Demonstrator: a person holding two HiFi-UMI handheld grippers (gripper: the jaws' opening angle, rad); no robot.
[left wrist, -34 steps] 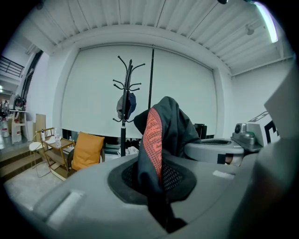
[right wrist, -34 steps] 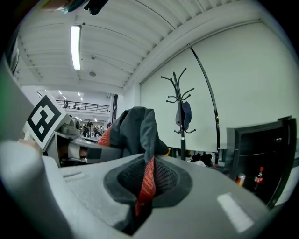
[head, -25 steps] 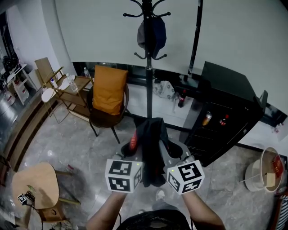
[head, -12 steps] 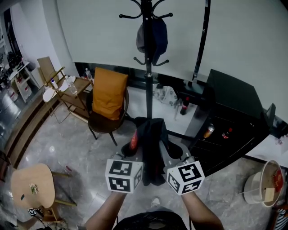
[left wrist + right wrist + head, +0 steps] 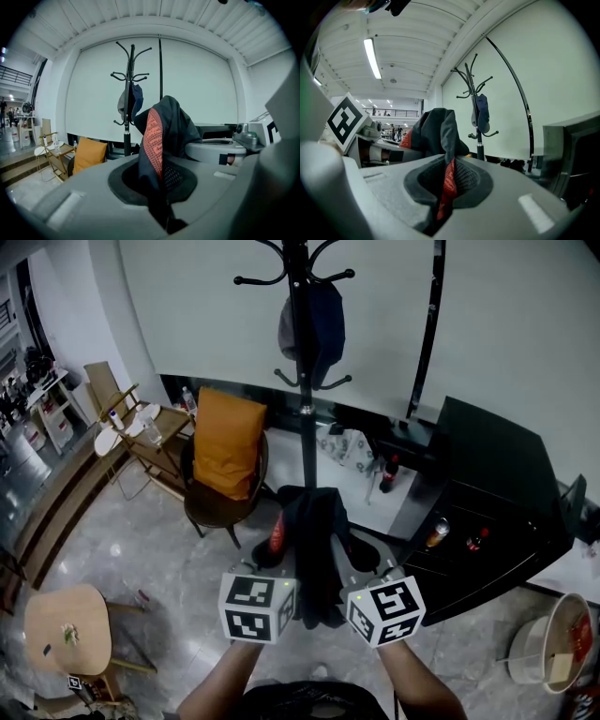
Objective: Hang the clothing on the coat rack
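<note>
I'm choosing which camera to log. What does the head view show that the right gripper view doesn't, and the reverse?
Head view only: the round wooden table and the pale round bucket. Right gripper view only: the long ceiling strip light. Both: the black metal coat rack and the dark garment with red trim.

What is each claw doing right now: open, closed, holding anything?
Left claw: closed on a fold of the dark garment with red trim.
Right claw: closed on the same dark garment.
</note>
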